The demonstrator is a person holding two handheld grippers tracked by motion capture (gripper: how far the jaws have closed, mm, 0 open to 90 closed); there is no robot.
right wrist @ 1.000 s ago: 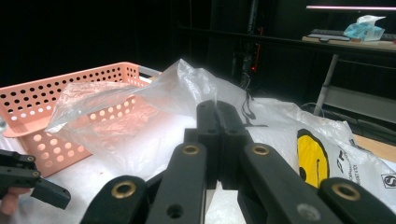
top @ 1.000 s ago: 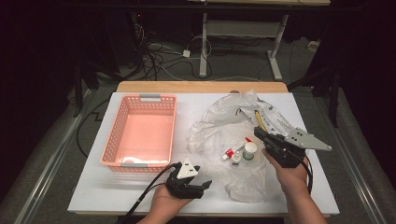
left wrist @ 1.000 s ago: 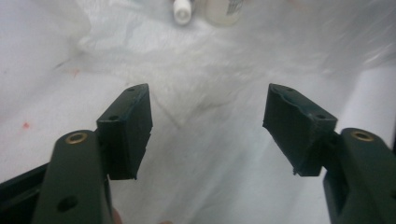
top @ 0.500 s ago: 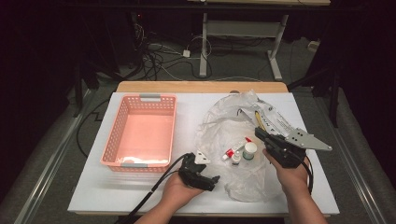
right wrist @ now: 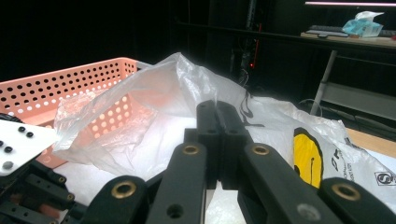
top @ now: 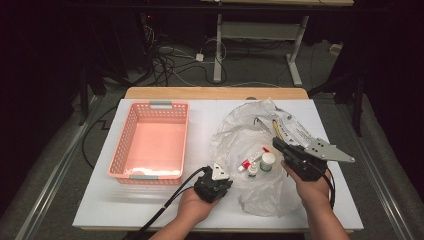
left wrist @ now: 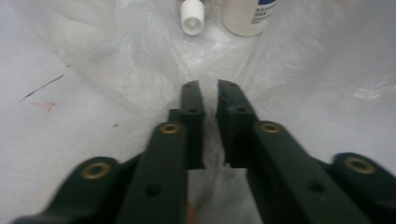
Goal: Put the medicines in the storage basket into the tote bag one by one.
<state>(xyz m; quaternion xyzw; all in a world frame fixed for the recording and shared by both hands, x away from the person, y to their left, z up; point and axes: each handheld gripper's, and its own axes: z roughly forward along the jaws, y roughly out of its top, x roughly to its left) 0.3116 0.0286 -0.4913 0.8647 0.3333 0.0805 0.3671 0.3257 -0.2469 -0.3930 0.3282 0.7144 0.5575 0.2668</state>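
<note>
In the right gripper view, right hand-held gripper (right wrist: 217, 109) pinching clear plastic bag (right wrist: 154, 93), its yellow smiley face (right wrist: 309, 156) up close.

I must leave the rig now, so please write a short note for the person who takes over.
Left tongs: just closed, nearly shut on the film of the plastic bag at its near left edge.
Right tongs: shut at the bag's right side; a grip on film cannot be told.
Tube, small bottle and white jar lie at the bag's middle.
Pink basket stands left; none of the three is in it.
Left, probably: open the bag, move them into the basket.
</note>
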